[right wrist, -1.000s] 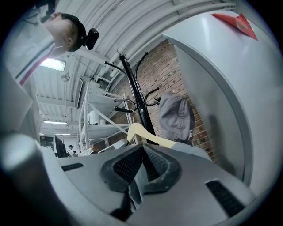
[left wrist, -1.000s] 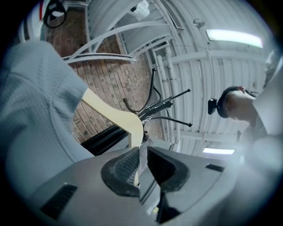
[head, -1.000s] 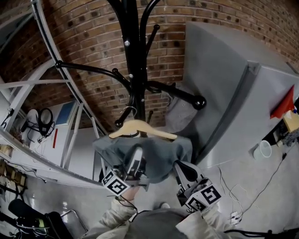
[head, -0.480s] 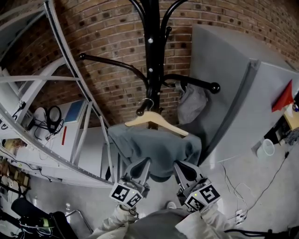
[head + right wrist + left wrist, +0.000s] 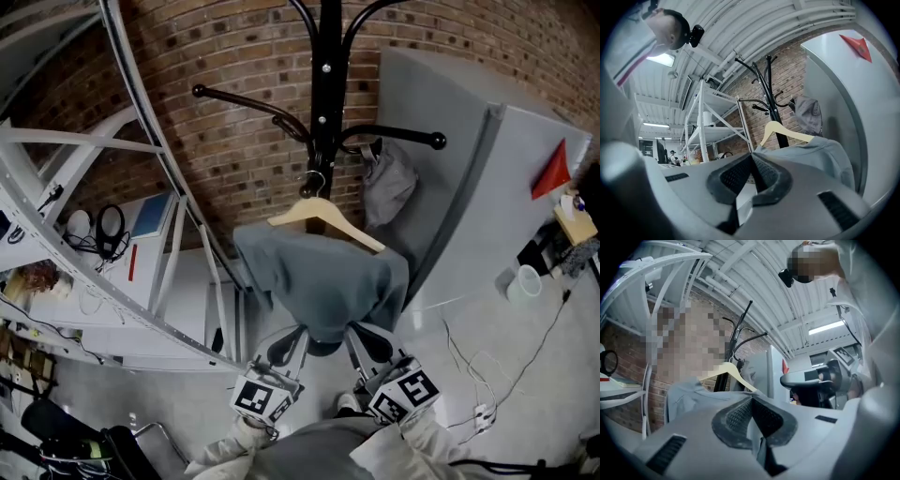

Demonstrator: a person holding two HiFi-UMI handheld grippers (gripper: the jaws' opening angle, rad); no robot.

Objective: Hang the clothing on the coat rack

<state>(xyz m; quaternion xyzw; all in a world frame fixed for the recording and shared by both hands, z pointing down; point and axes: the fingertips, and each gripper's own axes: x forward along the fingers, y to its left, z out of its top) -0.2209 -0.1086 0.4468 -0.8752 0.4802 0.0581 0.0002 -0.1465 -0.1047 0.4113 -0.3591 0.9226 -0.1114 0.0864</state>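
Hanging off a pale wooden hanger (image 5: 328, 217), the clothing (image 5: 323, 281), a grey-blue shirt, drapes just in front of the black coat rack (image 5: 328, 84). The hanger's hook (image 5: 314, 181) sits right against the pole beside a short lower peg. It looks caught there, though it is too small in the head view to confirm. Below the hem, the left tongs (image 5: 291, 339) and right tongs (image 5: 364, 336) lie side by side, pointing roughly level at the shirt. Each gripper view shows its tongs pressed together with nothing between them. The shirt lies beyond the tips, and whether the left pair brushes the hem I cannot tell. Further out, another grey garment (image 5: 389, 183) hangs from the rack's right-hand peg, with a brick wall (image 5: 234, 141) behind, white shelving (image 5: 141, 159) to the left and a grey cabinet (image 5: 487, 187) to the right.

By my judgement the hanging is nearly done, and what remains is getting clear cleanly. To do it well, check that the hook is fully over the peg before trusting it. Keep both tongs closed so no fold catches, and back them off level and straight, not upward, which could lift the hanger.
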